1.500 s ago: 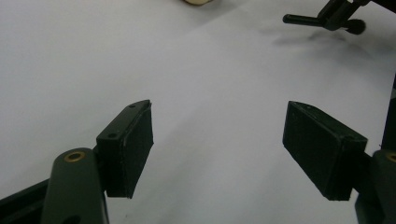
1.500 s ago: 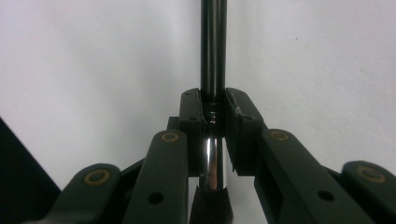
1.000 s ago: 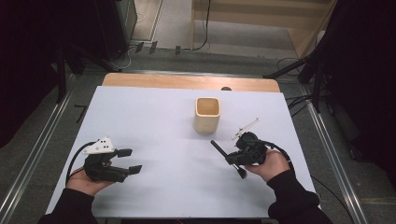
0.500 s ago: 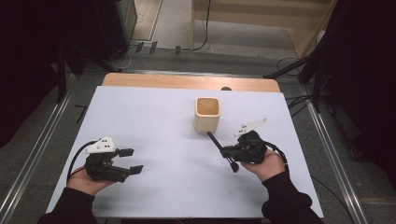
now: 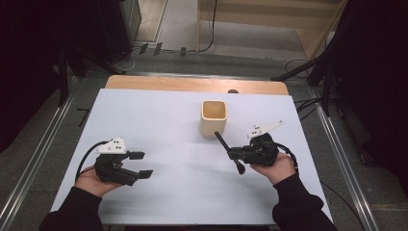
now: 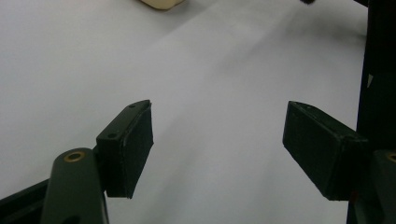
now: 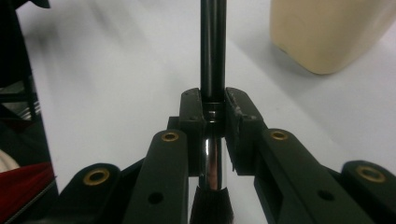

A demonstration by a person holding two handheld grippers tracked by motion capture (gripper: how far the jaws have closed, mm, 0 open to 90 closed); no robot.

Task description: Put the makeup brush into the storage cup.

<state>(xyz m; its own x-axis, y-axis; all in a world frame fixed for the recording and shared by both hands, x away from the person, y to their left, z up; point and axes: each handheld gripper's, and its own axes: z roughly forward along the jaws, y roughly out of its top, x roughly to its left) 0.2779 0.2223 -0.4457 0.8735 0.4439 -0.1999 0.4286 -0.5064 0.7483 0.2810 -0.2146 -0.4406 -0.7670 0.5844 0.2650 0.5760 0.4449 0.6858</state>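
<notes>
Grippers first: the right gripper is clamped tight on a thin black rod-shaped tool, looks like a pen or stylus with a shiny metal band and a rounded end. In the right gripper view the 2 pads squeeze the tool right at that metal band, and the shaft runs straight up out of the jaws. From the high view the tool sits just in front of the beige square cup, its far tip close to the cup's near wall, not touching as far as I can tell. The left gripper rests well off to the left of the cup over the white table, jaws spread wide with nothing between them, same story in the left gripper view.
</notes>
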